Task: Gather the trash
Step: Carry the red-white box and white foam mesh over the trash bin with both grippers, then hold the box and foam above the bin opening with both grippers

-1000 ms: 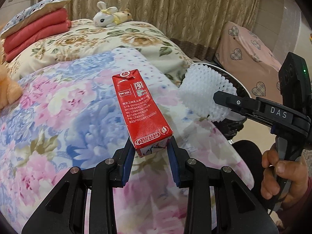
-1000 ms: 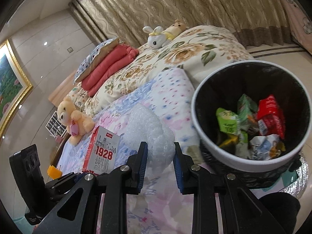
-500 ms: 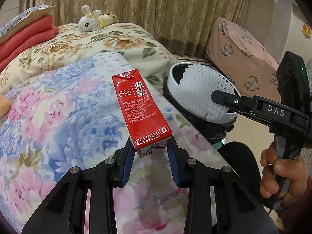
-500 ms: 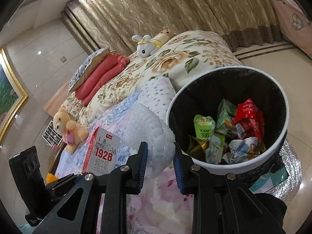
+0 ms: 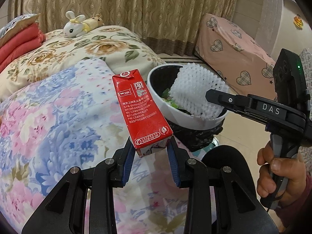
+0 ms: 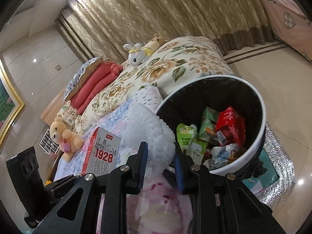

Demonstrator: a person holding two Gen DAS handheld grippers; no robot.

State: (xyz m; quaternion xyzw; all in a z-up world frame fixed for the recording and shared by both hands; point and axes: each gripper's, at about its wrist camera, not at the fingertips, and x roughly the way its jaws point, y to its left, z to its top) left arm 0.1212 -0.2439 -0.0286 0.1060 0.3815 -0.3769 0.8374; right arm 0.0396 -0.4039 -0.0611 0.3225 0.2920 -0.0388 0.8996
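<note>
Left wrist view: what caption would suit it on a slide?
Left gripper holds a red milk carton near the trash bin; right gripper carries white foam netting.

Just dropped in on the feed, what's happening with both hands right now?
A person is clearing trash off a bed, with a gripper in each hand. The left gripper is clamped on a red milk carton, held above the flowered quilt. The right gripper is clamped on a piece of white foam netting, which sits at the rim of the trash bin. The bin already holds several cartons and wrappers. Neither item has been let go yet.
</note>
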